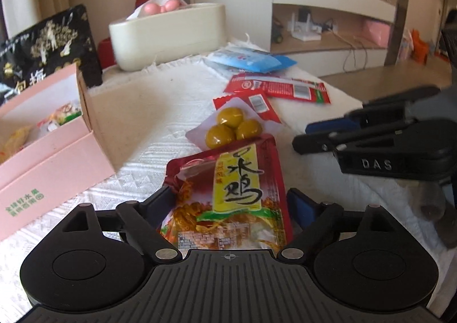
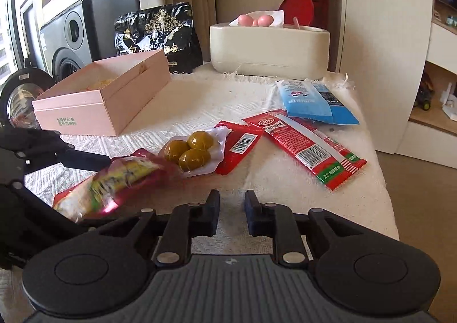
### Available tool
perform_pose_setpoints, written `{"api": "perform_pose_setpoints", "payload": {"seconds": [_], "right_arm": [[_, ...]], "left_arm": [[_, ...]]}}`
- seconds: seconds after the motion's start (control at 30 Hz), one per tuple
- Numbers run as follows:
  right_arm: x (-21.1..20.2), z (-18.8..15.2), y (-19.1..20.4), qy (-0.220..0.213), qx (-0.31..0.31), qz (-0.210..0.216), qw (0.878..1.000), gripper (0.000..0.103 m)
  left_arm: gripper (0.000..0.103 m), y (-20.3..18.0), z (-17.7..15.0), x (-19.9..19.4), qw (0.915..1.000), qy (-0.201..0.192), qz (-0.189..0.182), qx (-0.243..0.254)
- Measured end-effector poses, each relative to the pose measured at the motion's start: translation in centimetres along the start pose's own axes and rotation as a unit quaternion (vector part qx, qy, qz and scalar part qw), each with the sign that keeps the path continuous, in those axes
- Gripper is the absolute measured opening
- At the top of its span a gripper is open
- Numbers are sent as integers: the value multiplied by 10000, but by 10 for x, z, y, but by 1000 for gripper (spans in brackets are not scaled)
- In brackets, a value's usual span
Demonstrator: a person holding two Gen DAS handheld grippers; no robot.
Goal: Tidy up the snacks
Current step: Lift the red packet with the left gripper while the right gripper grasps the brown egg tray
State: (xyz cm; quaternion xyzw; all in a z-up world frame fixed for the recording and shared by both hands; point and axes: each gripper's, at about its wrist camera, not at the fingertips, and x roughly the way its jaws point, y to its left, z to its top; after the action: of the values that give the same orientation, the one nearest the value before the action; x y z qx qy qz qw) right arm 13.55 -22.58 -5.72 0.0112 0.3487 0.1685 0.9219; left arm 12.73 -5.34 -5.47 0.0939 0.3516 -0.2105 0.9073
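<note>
Lying on the white textured cloth [image 2: 200, 100], the red chicken snack packet [image 1: 228, 194] sits between the wide-spread fingers of the left gripper [image 1: 231, 200]; the pads stand clear of its edges, so the packet is not clamped. In the right wrist view the same packet [image 2: 114, 183] appears tilted, one end raised off the cloth beside the left gripper's black finger [image 2: 85, 160].

Just beyond the packet lies a clear pouch of three olive-green balls [image 1: 231, 126], touching the packet's far edge. Past that pouch are a small red wrapper [image 2: 242, 146], a long red sachet [image 2: 308, 148] and, farthest from the packet, a blue-and-white pouch [image 2: 308, 100].

To the left of the packet stands the open pink box [image 1: 48, 146], with wrapped items inside. Behind the box stands a black bag with gold print [image 2: 157, 34]; a cream tissue holder [image 2: 268, 48] stands at the far edge of the cloth.

The right gripper [image 2: 232, 208] hovers to the right of the packet, its jaws drawn nearly together with nothing between them.
</note>
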Motion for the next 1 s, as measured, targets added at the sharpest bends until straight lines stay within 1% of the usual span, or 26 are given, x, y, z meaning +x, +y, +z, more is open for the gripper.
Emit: {"api": "perform_pose_setpoints", "payload": {"seconds": [0.1,0.17,0.2,0.23,0.27,0.3,0.33,0.4,0.43,0.47,0.5,0.53,0.6,0.63,0.7,0.77,0.8,0.83,0.87,0.93,1.0], "right_arm": [[0,0,-1,-11,41,28,10000,21],[-1,0,-1,-15,42,66,10000,25],[-1,-1,-1,-18,40,69,10000,30],[-1,0,-1,-29,40,47,10000,38],[-3,0,0,-60,38,-14,10000,45],[-5,1,1,-142,21,-78,9999,56],[-9,2,2,-275,-16,-93,9996,59],[-14,6,7,-509,-173,-72,9985,59],[-14,9,11,-549,-268,-75,9981,59],[-13,14,14,-547,-351,-58,9979,59],[-10,19,18,-533,-415,-5,9977,59],[-6,23,23,-510,-478,80,9975,59],[4,31,33,-448,-625,242,9967,59],[11,35,38,-408,-679,282,9965,59],[27,42,46,-228,-698,258,9970,59],[45,45,50,70,-627,141,9979,59],[47,44,52,47,-641,75,9979,59],[47,44,55,31,-702,40,9975,55],[45,45,57,81,-763,7,9971,48],[38,43,57,142,-757,43,9970,46],[29,40,56,191,-761,145,9968,46]], "left_arm": [[89,6,2,-1,9997,17,-120,-215],[85,9,0,-4,9996,-6,-112,-256],[85,11,-1,-6,9995,-27,-171,-278],[84,14,-2,-8,9991,-66,-228,-343],[81,16,-4,-10,9986,-116,-260,-454],[75,19,-5,-13,9978,-164,-278,-573],[70,23,-6,-15,9971,-211,-273,-677],[64,30,-8,-23,9948,-290,-323,-925],[62,33,-9,-27,9935,-331,-352,-1030],[58,35,-10,-32,9930,-382,-340,-1062],[51,36,-12,-38,9930,-427,-273,-1065],[46,37,-15,-44,9929,-481,-207,-1069],[41,41,-19,-57,9913,-602,-172,-1162],[38,44,-22,-64,9903,-657,-145,-1220],[27,50,-27,-76,9879,-779,-43,-1339],[25,58,-30,-84,9853,-860,76,-1475],[24,62,-32,-87,9841,-878,86,-1540],[23,66,-32,-88,9832,-885,78,-1594],[23,69,-34,-88,9825,-884,52,-1641],[24,73,-34,-85,9814,-906,-20,-1695],[26,75,-35,-82,9789,-976,37,-1794]]}}
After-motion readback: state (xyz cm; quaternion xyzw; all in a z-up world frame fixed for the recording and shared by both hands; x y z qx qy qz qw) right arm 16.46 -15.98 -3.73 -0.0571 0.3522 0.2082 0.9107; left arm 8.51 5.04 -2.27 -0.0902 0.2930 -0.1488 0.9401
